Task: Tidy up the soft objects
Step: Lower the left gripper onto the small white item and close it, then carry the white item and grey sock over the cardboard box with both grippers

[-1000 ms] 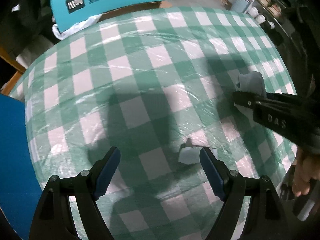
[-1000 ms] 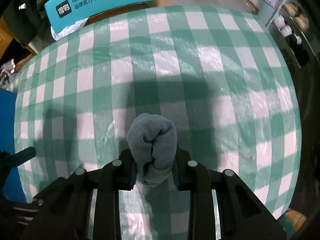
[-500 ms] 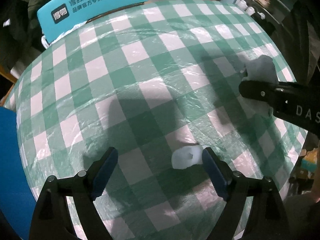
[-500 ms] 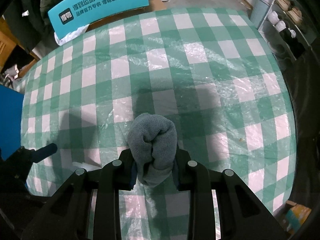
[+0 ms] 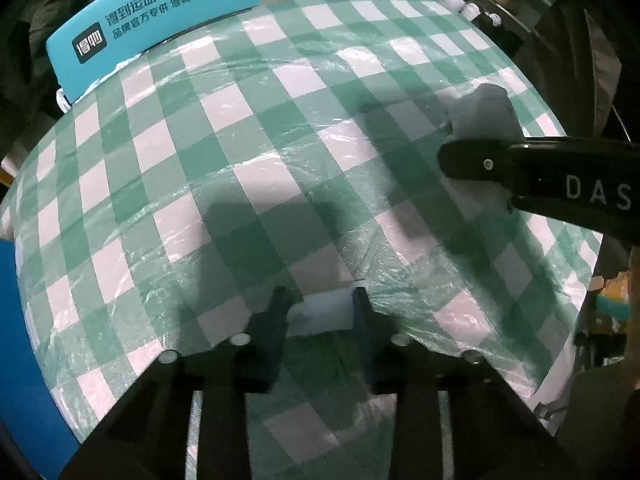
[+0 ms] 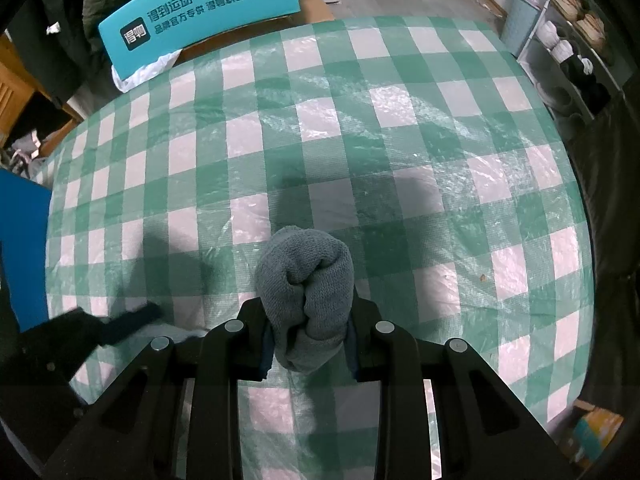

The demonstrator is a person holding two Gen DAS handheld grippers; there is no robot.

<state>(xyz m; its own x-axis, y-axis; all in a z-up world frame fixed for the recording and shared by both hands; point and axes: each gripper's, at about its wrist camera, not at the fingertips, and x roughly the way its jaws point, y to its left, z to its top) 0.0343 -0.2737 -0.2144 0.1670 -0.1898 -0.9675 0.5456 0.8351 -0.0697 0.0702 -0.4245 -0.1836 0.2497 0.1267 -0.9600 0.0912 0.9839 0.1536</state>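
2 grippers: left gripper (image 5: pixel 320 312), right gripper (image 6: pixel 308 332), 1 grey rolled sock (image 6: pixel 306 280) in the right one, 1 small white soft item (image 5: pixel 324 312) between the left one's fingers, 1 green-checked table (image 6: pixel 400 140), 1 teal sign (image 6: pixel 200 12) past its far edge, 1 shoe rack (image 6: pixel 568 40) beyond its right edge

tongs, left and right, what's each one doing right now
Left tongs: closed on the small pale soft object on the checked table.
Right tongs: closed on the rolled grey knitted sock, held above the table.
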